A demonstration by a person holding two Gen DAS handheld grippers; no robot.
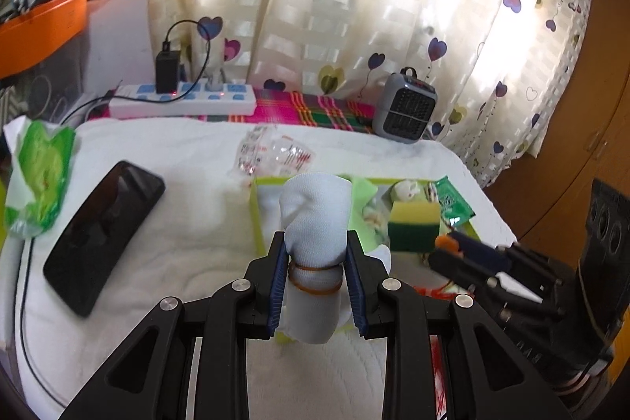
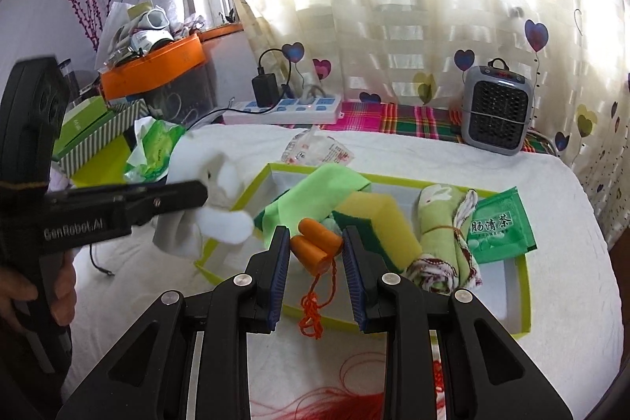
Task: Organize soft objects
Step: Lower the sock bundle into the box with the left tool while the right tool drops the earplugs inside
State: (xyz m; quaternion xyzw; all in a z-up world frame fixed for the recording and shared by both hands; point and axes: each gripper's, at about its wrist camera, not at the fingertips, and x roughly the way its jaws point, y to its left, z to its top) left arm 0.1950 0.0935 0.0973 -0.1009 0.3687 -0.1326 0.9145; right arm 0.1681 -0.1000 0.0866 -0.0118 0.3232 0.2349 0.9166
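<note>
**Both grippers carrying soft items above the box**

The left gripper (image 1: 315, 278) is clamping a rolled white sock (image 1: 315, 223); the right gripper (image 2: 315, 262) is pinching corded orange earplugs (image 2: 315, 243) over the green-rimmed box (image 2: 525, 296). The dangling cord is risking a snag; the earplugs may be slipping.

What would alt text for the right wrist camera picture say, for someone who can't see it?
The right gripper holds orange corded earplugs over a green-rimmed box containing a sponge, rolled cloths and a tea packet. On the left, the left gripper holds a white sock roll above the white cover.
</note>
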